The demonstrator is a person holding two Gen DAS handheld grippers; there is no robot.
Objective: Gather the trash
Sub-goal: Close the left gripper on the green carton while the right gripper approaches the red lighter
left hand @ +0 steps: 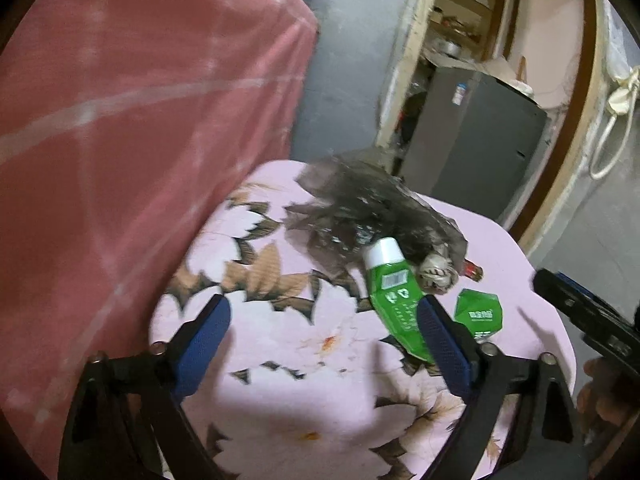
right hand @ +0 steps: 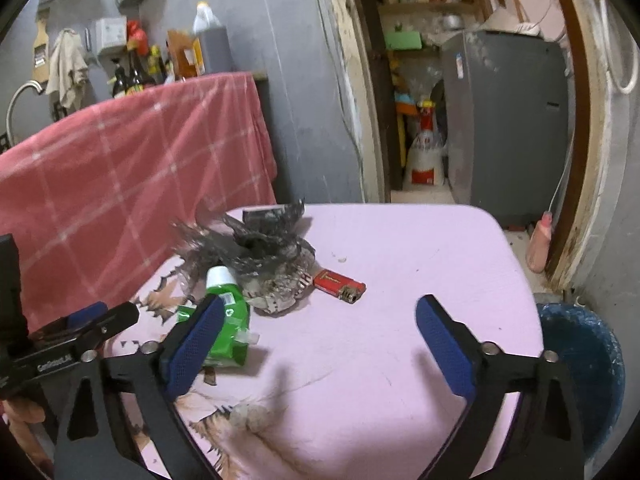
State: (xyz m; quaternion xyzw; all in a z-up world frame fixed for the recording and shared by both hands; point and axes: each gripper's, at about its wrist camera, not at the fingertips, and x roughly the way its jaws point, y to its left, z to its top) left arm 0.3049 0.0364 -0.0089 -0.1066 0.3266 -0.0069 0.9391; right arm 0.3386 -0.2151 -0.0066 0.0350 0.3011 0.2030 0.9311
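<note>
A crumpled dark plastic bag (left hand: 360,208) (right hand: 256,240) lies on a small table with a pink floral cover (left hand: 288,380) (right hand: 400,248). A flattened green tube with a white cap (left hand: 394,292) (right hand: 228,312) lies against it, with a crumpled paper wad (left hand: 436,276) (right hand: 280,296) and a green wrapper piece (left hand: 478,312) beside it. A red lighter (right hand: 340,285) (left hand: 474,270) lies to the right. My left gripper (left hand: 324,344) is open and empty above the cover; its right finger overlaps the tube. My right gripper (right hand: 320,348) is open and empty, near the lighter.
A pink checked cloth (left hand: 140,120) (right hand: 132,168) hangs over furniture to the left of the table. A grey fridge (right hand: 508,120) stands in the doorway behind. A blue bin (right hand: 580,360) sits on the floor at the table's right edge.
</note>
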